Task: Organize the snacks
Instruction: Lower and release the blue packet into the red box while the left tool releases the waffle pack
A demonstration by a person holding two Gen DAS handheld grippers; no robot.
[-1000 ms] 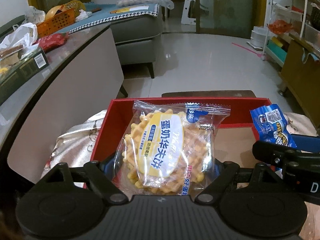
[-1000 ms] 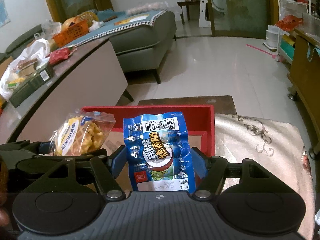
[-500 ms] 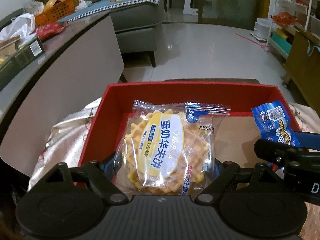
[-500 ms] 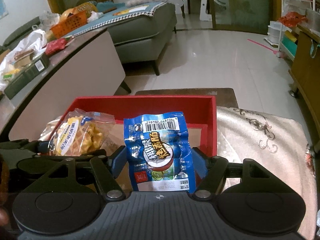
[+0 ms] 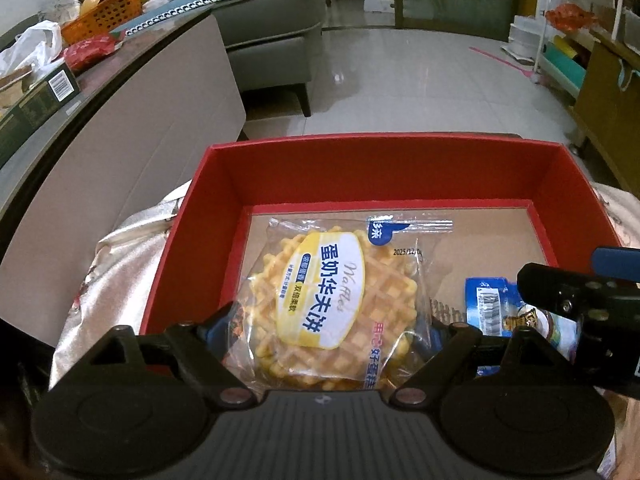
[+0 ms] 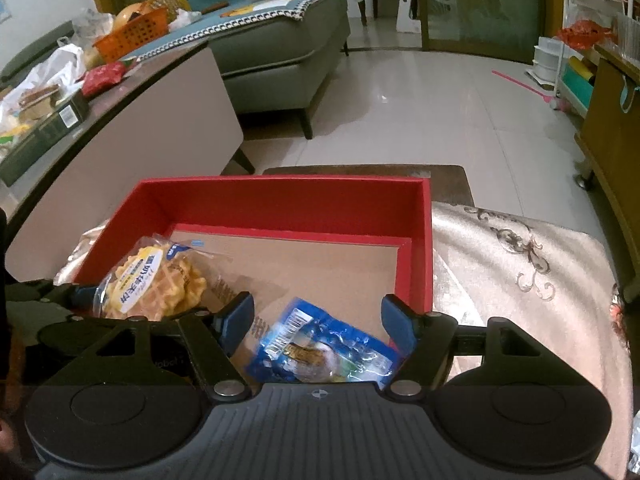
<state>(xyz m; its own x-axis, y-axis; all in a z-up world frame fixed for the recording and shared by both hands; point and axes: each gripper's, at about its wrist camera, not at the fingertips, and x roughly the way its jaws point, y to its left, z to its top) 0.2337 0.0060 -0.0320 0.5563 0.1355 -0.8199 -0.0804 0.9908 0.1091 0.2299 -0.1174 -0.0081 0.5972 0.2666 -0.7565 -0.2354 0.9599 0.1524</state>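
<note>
A red box point(image 5: 380, 148) with a brown cardboard floor sits on a pale cloth. My left gripper point(image 5: 324, 328) reaches in over its near left side. A clear packet holding a yellow waffle point(image 5: 332, 300) stands tilted between its pads, which are starting to open. From the right wrist view the waffle packet point(image 6: 148, 284) leans just above the floor. My right gripper point(image 6: 318, 312) is opening over the near right part of the box. A blue snack packet point(image 6: 320, 348) lies loose on the floor between its fingers point(image 6: 240, 312), touching neither pad.
An embroidered cloth point(image 6: 520, 272) covers the stand under the box. A long table point(image 6: 120, 128) on the left holds a dark carton point(image 5: 40, 92), bags and an orange basket point(image 6: 132, 34). A grey sofa point(image 6: 280, 48) is behind it. A wooden cabinet point(image 6: 612, 128) stands at the right.
The blue packet has slipped out of the right fingers, which spread apart, and now lies flat in the box. The left gripper has sunk toward the box with the waffle packet between its pads.
</note>
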